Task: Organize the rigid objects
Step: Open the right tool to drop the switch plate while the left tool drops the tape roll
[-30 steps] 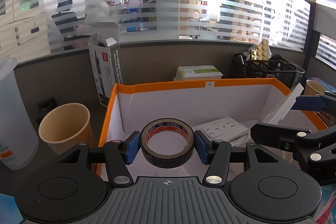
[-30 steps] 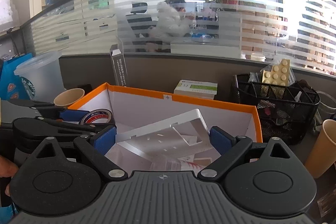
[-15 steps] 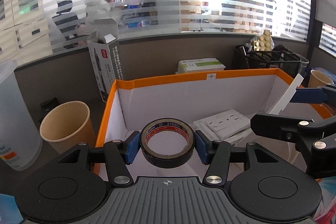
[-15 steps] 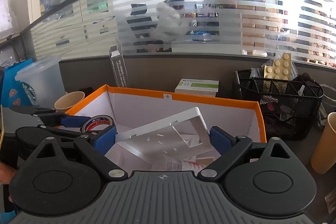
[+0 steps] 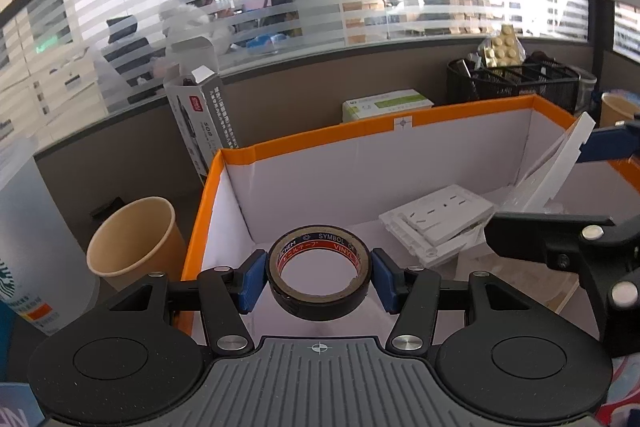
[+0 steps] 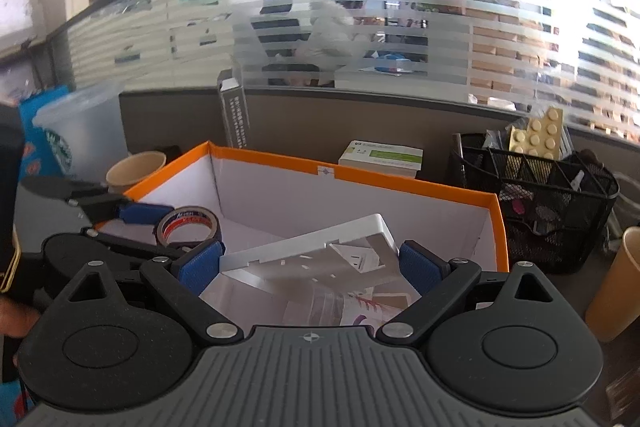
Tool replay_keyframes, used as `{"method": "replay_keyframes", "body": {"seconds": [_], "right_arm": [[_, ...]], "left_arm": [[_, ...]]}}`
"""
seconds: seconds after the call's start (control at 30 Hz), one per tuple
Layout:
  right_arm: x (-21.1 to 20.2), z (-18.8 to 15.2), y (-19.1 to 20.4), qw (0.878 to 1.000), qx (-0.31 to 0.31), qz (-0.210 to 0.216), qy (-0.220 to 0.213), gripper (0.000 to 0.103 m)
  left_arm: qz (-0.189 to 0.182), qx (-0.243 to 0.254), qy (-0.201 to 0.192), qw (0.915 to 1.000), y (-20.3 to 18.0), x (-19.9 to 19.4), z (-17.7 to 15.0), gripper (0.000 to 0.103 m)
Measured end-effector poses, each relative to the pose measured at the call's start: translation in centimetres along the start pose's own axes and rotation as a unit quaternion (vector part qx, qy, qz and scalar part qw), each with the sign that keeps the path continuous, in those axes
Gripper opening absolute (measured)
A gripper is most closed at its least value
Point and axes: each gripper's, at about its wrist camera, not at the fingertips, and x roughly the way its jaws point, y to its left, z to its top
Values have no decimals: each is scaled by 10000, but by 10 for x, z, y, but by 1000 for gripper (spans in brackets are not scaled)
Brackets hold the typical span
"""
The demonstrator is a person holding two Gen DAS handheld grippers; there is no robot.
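My left gripper [image 5: 318, 279] is shut on a black tape roll [image 5: 318, 297] with a red inner label, held over the left part of an orange-rimmed white box [image 5: 404, 125]. The roll also shows in the right wrist view [image 6: 188, 225]. My right gripper [image 6: 310, 267] is shut on a white plastic panel [image 6: 316, 247], held tilted over the box's right part [image 6: 496, 219]; the panel shows in the left wrist view [image 5: 556, 167]. White socket plates [image 5: 438, 217] lie on the box floor.
A paper cup [image 5: 132, 243] and a frosted plastic cup [image 5: 24, 235] stand left of the box. A tall carton [image 5: 204, 119], a green-white packet [image 5: 386, 105] and a black mesh organizer [image 6: 536, 195] stand behind. Another paper cup [image 6: 616, 279] stands at the right.
Both grippers have risen and tilted down over the box, so more of its floor shows. Both keep their hold on the tape roll and the panel.
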Motion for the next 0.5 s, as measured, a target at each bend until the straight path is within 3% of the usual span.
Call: {"method": "replay_keyframes", "body": {"seconds": [0.5], "right_arm": [[8, -4, 6, 9976, -471, 183, 473, 95]], "left_arm": [[101, 324, 42, 9994, -6, 1, -4, 54]]}}
